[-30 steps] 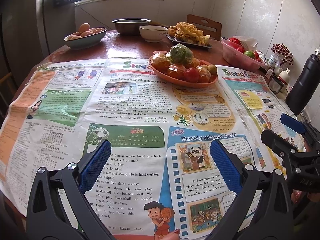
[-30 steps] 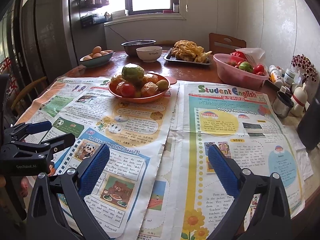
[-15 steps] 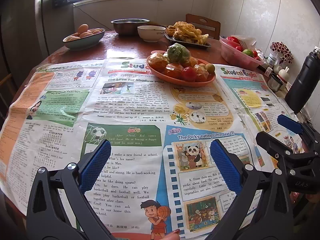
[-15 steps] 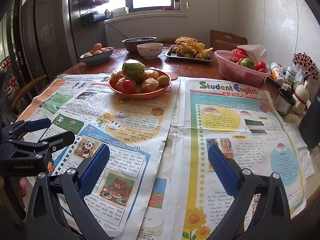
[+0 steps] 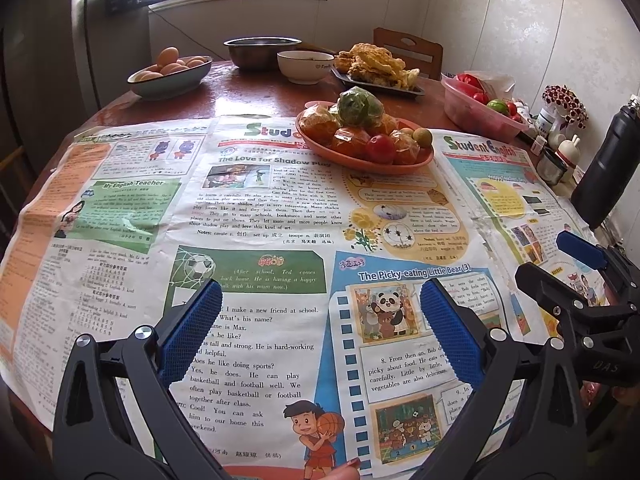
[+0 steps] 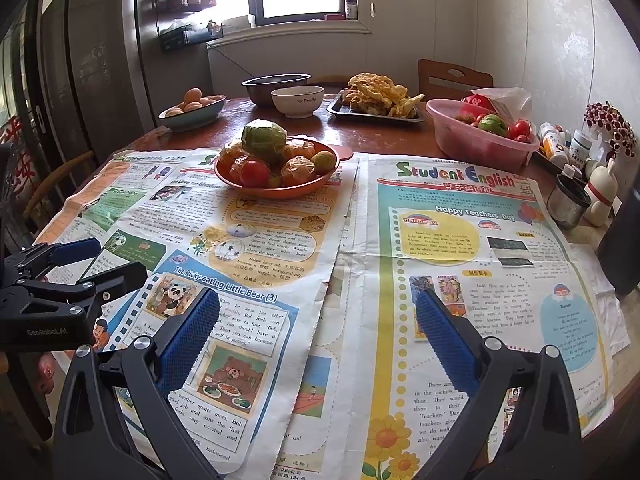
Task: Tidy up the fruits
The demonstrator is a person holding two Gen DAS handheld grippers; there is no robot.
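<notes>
Fruits (image 6: 276,156) heaped upright on orange plate (image 6: 276,191), both tools spread.

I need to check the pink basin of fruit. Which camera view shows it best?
The right wrist view: the pink basin sits whole and large there. In the left wrist view the pink basin is smaller, near the right side.

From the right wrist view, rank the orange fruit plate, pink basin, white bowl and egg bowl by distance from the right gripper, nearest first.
From the right gripper, in the right wrist view:
1. Orange fruit plate, ahead, slightly left, on the newspaper.
2. Pink basin, ahead right, past the paper's far edge.
3. White bowl and egg bowl, far centre and far left: too close to call.
</notes>
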